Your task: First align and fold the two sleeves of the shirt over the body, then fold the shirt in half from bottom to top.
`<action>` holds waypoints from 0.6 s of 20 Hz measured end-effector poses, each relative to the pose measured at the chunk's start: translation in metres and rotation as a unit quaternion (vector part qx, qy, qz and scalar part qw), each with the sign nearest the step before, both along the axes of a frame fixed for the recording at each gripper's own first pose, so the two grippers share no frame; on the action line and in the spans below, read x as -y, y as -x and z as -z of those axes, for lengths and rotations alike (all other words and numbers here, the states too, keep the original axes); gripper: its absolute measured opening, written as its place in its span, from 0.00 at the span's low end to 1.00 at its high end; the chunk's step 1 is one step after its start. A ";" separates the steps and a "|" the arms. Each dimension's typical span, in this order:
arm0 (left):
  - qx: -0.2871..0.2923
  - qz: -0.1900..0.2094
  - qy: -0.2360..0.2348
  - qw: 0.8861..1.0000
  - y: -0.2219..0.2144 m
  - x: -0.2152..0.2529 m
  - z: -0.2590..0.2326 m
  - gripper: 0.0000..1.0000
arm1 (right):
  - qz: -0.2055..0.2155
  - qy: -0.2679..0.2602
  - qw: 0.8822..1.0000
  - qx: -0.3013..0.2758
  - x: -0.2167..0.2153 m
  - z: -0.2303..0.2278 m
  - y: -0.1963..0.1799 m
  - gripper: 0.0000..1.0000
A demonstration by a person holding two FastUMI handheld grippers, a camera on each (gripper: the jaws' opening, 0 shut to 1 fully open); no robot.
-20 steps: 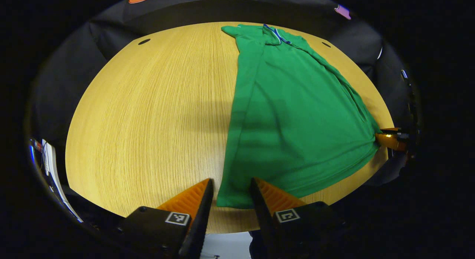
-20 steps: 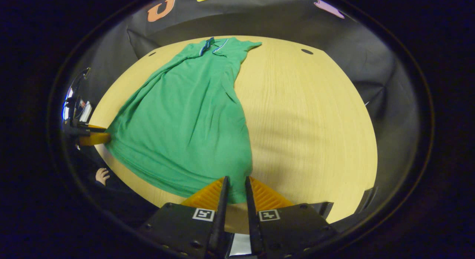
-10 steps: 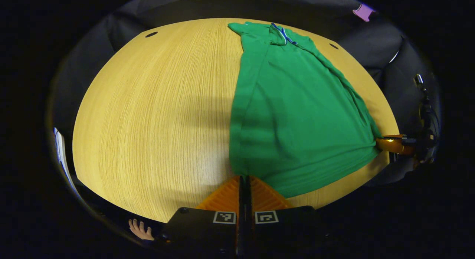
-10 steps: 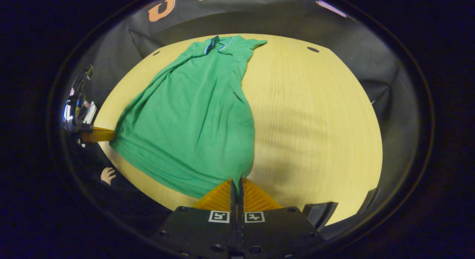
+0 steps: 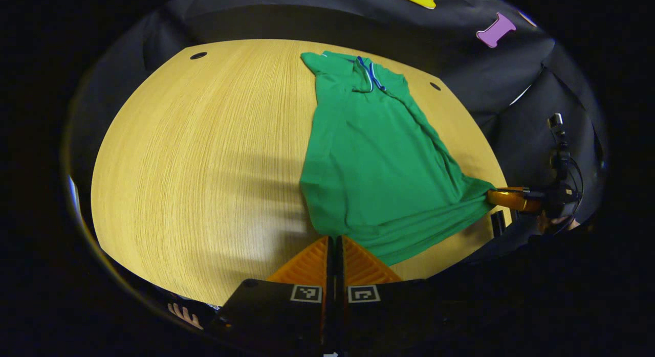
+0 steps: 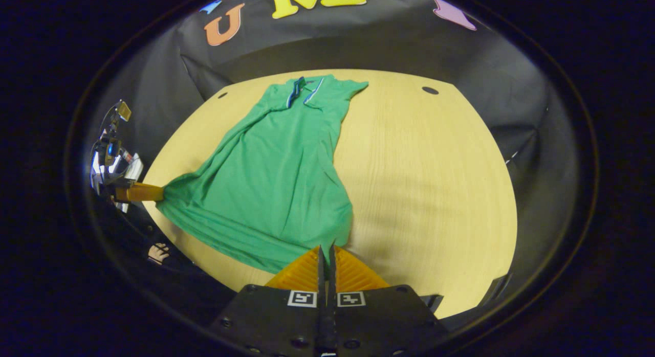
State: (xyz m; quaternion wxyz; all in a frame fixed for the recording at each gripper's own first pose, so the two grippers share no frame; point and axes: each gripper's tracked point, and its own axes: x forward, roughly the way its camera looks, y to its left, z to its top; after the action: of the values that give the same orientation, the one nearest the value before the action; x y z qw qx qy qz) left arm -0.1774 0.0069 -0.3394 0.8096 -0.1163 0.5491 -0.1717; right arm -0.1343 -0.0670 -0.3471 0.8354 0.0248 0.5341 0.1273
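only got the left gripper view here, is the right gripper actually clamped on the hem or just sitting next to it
observer: clamped. In the right gripper view, the right gripper has both fingers closed together on the near hem corner of the shirt.
operator: ok and how does my left one look from that side
observer: from there the left gripper shows side-on, with the other hem corner bunched to a point between its tips.
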 end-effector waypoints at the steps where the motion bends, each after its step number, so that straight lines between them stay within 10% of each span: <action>1: 0.009 0.001 0.004 1.000 -0.006 0.002 -0.007 0.06 | 0.004 -0.005 1.000 0.008 0.000 -0.007 -0.008 0.00; 12: 0.097 -0.022 0.019 0.995 -0.110 0.002 -0.066 0.06 | 0.047 -0.038 0.994 0.091 0.008 -0.075 -0.091 0.00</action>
State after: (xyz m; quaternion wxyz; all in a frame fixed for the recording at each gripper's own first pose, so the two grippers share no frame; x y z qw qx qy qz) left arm -0.0672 0.0047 -0.2731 0.8604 -0.1265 0.4616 -0.1752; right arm -0.0434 -0.0749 -0.2719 0.8839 0.0699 0.4492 0.1098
